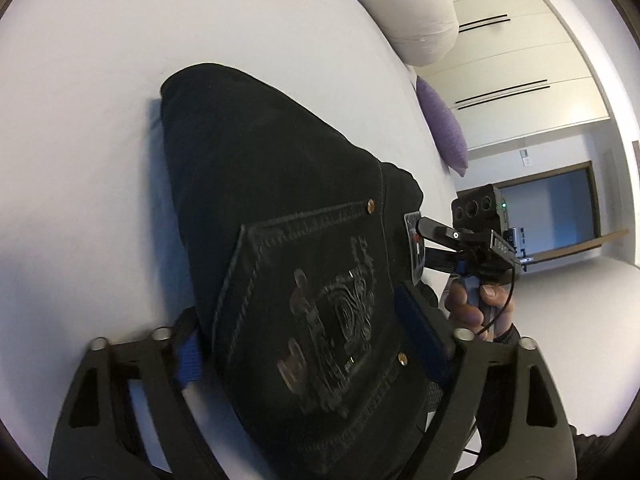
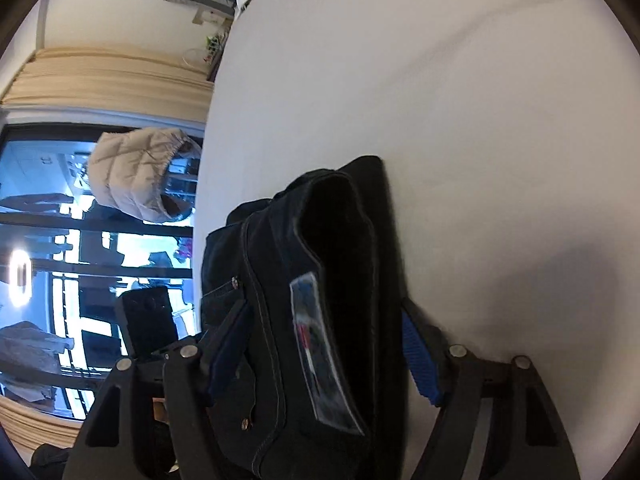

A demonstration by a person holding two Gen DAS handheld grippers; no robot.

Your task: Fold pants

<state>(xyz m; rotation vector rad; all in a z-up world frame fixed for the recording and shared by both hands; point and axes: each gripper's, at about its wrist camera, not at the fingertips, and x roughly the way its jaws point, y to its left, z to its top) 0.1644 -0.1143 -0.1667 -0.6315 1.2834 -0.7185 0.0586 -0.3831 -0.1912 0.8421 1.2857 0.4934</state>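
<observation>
Black jeans (image 1: 280,208), folded into a thick bundle, lie on the white bed (image 1: 100,120). A back pocket with embossed art faces up in the left wrist view. My left gripper (image 1: 296,304) straddles the bundle near that pocket, a blue pad on each side, open; no squeeze on the cloth shows. In the right wrist view the waistband end of the jeans (image 2: 320,260), with its label, lies between the fingers of my right gripper (image 2: 322,304), also open. From the left wrist view, the right gripper (image 1: 420,240) points at the waistband label, held by a hand (image 1: 468,304).
A white bolster (image 1: 404,12) and a purple cushion (image 1: 442,128) lie at the bed's far side, with wardrobe doors (image 1: 520,60) behind. Past the bed's edge in the right wrist view are a big window (image 2: 60,240) and a hanging beige quilted jacket (image 2: 136,176).
</observation>
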